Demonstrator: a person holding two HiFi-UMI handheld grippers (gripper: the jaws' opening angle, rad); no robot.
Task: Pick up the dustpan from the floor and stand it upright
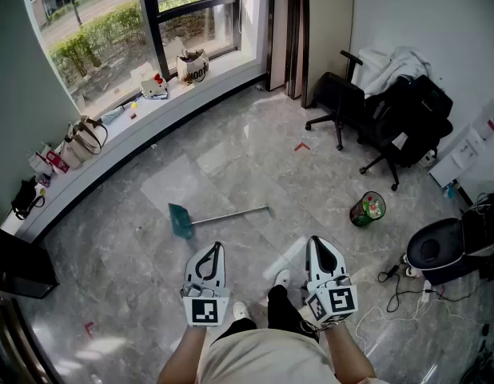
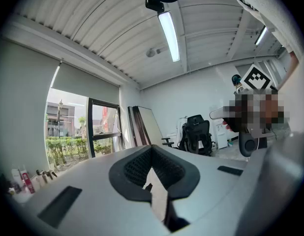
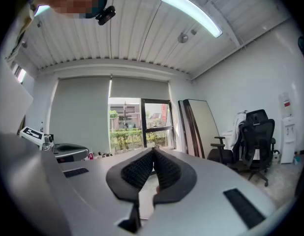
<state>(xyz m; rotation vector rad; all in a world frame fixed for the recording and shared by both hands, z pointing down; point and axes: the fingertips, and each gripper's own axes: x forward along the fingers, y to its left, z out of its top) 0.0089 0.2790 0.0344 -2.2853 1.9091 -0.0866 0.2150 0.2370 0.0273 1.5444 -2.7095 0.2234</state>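
Observation:
A teal dustpan (image 1: 181, 219) with a long grey handle (image 1: 233, 214) lies flat on the marble floor, ahead of me in the head view. My left gripper (image 1: 216, 249) is held level at waist height, well short of the dustpan, its jaws shut on nothing. My right gripper (image 1: 312, 245) is beside it, also shut and empty. In the left gripper view my left gripper (image 2: 151, 149) shows its pads meeting, with only the room beyond. The right gripper view shows my right gripper (image 3: 153, 153) closed the same way. Neither gripper view shows the dustpan.
Two black office chairs (image 1: 391, 118) stand at the back right. A small bin (image 1: 368, 209) sits on the floor to the right, with a black appliance (image 1: 440, 249) and cables (image 1: 403, 294) nearer. Bags (image 1: 83, 137) line the curved window sill (image 1: 151, 114). A dark cabinet (image 1: 15, 262) is at the left.

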